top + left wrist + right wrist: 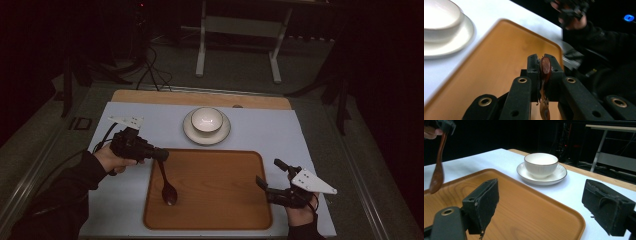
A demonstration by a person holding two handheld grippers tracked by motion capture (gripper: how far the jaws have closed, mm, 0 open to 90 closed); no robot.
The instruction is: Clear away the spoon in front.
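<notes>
My left gripper [161,154] is shut on the handle end of a dark wooden spoon [167,187]. The spoon hangs down with its bowl low over the left part of the wooden tray [225,205]; I cannot tell whether it touches. In the left gripper view the jaws [541,59] pinch the reddish handle [545,67]. My right gripper [270,173] rests at the tray's right edge, open with nothing between its pads [484,201]. From there the spoon [437,173] hangs at the upper left. A white bowl [206,119] sits on a saucer [222,134] behind the tray.
The tray [529,215] lies on a pale blue mat [270,132] that covers most of the table. A strip of bare wood [150,96] runs along the far edge. A white frame stand [239,30] is on the floor beyond. Around the table it is dark.
</notes>
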